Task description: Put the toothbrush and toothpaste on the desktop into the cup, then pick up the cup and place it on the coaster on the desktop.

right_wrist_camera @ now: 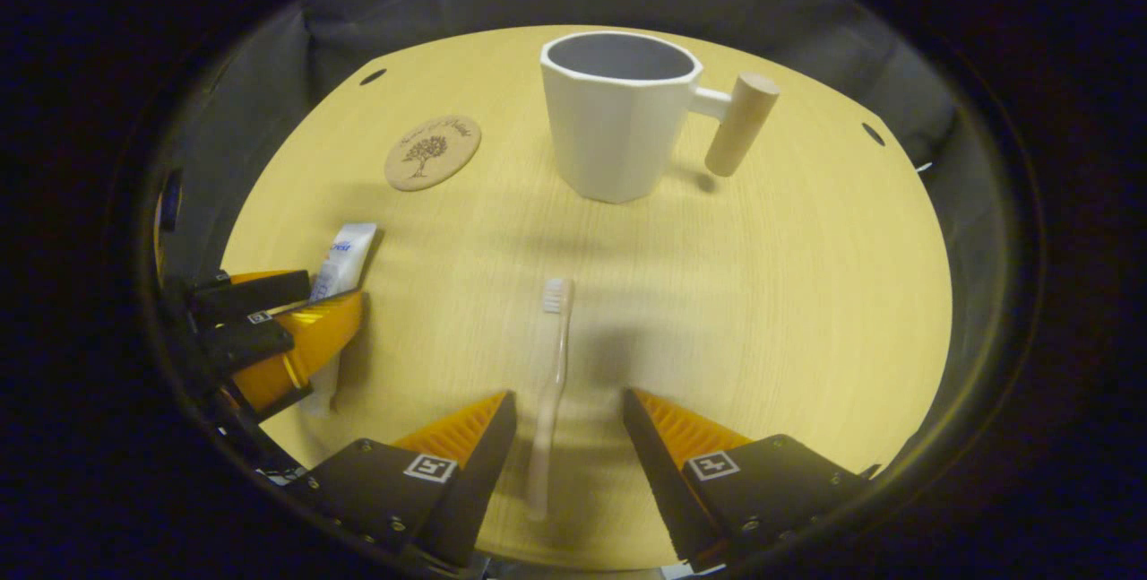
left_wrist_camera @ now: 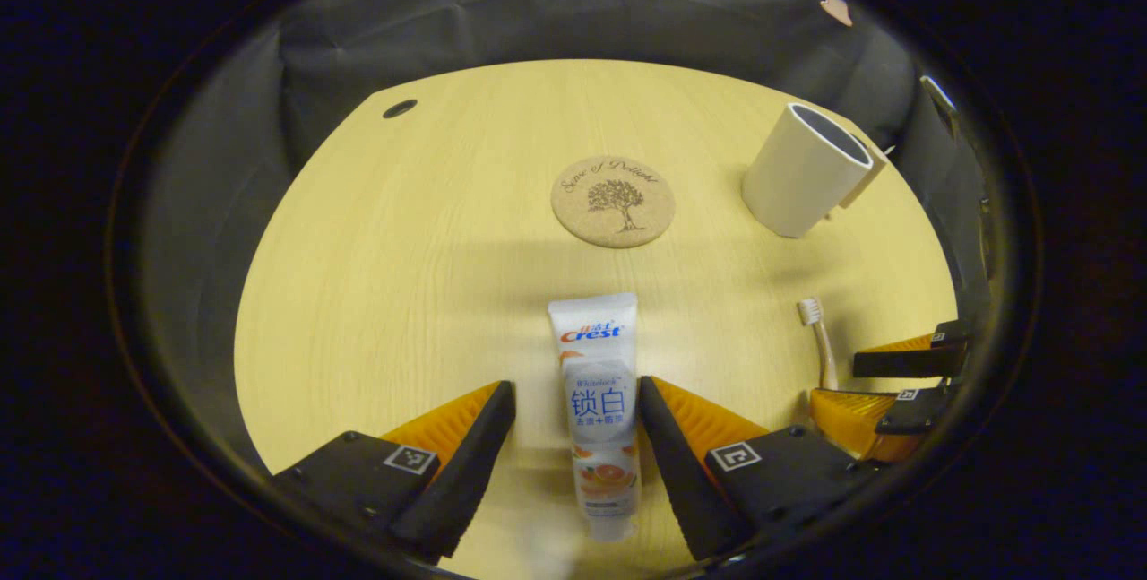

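Left tool (left_wrist_camera: 573,401): open, fingers astride the toothpaste (left_wrist_camera: 599,401), not gripping
Right tool (right_wrist_camera: 566,410): open, astride the toothbrush (right_wrist_camera: 551,383)
Cup (right_wrist_camera: 618,118): upright on the surface (right_wrist_camera: 762,293)

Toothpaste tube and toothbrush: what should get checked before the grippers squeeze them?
1. White toothpaste tube lies between the open left gripper fingers: ok.
2. Pale, slim toothbrush lies between the open right gripper fingers: ok.
3. Fingers already pressing either item: not ok, gaps show on both sides.
4. White faceted cup with wooden peg handle upright, mouth open, looks empty: ok.
5. Round cork coaster with tree print bare: ok.
6. Fingertips low enough on the light wooden desktop: cannot tell.
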A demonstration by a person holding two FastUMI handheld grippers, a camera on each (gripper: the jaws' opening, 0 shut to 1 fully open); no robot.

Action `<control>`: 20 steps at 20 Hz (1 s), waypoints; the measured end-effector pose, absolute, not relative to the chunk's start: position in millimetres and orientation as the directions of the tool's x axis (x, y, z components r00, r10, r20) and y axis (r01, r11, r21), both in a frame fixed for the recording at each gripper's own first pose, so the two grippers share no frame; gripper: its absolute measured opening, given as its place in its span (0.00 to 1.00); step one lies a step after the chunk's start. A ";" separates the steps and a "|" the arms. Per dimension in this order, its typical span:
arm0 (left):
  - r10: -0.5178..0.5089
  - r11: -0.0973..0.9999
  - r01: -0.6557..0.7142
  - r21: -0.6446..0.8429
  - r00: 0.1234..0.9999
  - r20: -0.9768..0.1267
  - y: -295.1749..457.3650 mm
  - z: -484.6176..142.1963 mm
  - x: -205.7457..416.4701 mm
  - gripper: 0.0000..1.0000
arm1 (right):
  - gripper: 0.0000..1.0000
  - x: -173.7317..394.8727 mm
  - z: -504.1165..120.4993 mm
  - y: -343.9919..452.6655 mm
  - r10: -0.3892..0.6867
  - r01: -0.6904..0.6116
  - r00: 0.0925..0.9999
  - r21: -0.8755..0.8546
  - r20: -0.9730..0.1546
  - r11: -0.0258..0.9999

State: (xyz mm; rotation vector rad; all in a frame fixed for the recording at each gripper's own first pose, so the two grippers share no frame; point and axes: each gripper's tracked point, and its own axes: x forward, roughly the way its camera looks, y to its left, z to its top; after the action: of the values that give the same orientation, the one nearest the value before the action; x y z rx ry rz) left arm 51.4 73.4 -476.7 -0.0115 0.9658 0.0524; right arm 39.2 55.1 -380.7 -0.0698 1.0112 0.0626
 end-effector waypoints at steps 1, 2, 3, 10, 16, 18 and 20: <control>0.042 0.998 -0.054 0.014 0.565 -0.824 73.6 -478.0 51.4 0.96 | 0.78 38.5 -380.9 55.4 0.013 -0.086 0.527 -0.038 -0.850 0.996; 0.047 0.998 -0.062 0.014 0.569 -0.821 73.1 -477.3 52.0 0.96 | 0.78 35.7 -383.7 54.7 0.004 -0.091 0.516 -0.050 -0.857 0.995; 0.049 0.998 -0.069 0.012 0.570 -0.820 73.3 -476.1 51.7 0.95 | 0.80 32.6 -385.4 55.8 -0.001 -0.094 0.506 -0.057 -0.863 0.994; 0.068 0.995 -0.095 0.015 0.586 -0.807 76.6 -474.1 60.7 0.70 | 0.43 33.9 -384.0 55.0 -0.016 -0.060 0.497 -0.052 -0.867 0.997; 0.068 0.997 -0.076 0.028 0.585 -0.808 72.5 -472.8 63.1 0.33 | 0.05 37.0 -382.5 57.3 -0.020 -0.034 0.491 -0.042 -0.871 0.999; 0.091 0.994 -0.098 0.041 0.594 -0.799 74.3 -470.1 60.3 0.16 | 0.04 38.4 -382.1 57.2 -0.016 -0.037 0.489 -0.039 -0.872 0.999; 0.090 0.994 -0.106 0.032 0.598 -0.797 74.3 -471.3 64.5 0.08 | 0.02 39.1 -381.6 57.2 -0.008 -0.025 0.501 -0.024 -0.865 0.999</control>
State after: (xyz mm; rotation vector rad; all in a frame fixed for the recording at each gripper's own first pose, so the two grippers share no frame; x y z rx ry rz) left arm 64.5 74.3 -471.3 -0.0190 0.9231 0.1137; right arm 39.1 57.2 -381.6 -0.0346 1.0460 0.0098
